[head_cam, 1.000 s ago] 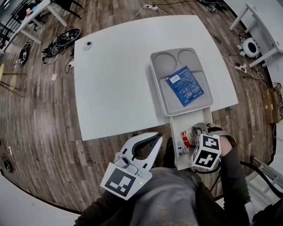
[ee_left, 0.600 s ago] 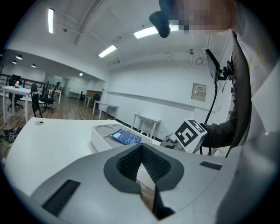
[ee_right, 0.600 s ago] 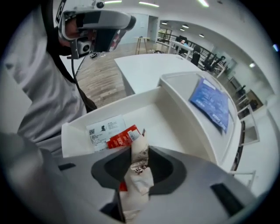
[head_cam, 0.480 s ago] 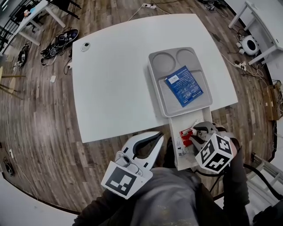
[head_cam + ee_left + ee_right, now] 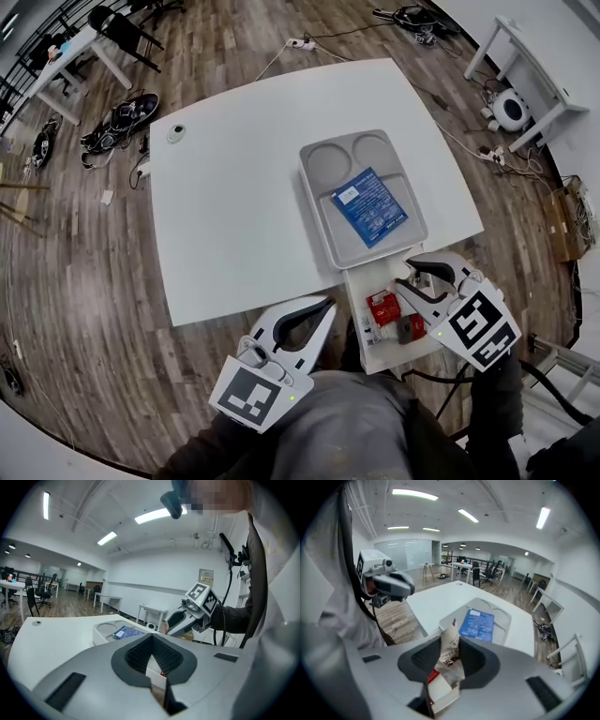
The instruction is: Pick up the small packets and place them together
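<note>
A grey tray (image 5: pixel 319 202) on the white table holds a blue packet (image 5: pixel 368 206). In front of it a white box (image 5: pixel 373 354) contains red packets (image 5: pixel 382 307). My right gripper (image 5: pixel 409 277) hangs above the box. Its jaws have just been closing and are shut on a small white packet with red print (image 5: pixel 451 654). Beyond that packet, the right gripper view shows the blue packet (image 5: pixel 477 623). My left gripper (image 5: pixel 322 309) sits near the table's front edge, left of the box, shut with nothing in it (image 5: pixel 151 663).
The white table (image 5: pixel 244 187) carries a small round object (image 5: pixel 175 132) at its far left corner. Wooden floor surrounds it, with cables and a bag (image 5: pixel 117 117) at the left. A small white table (image 5: pixel 520 70) stands at the right.
The right gripper has closed on a small white packet in the box and lifted it up out of the box. The left gripper has hardly moved.
</note>
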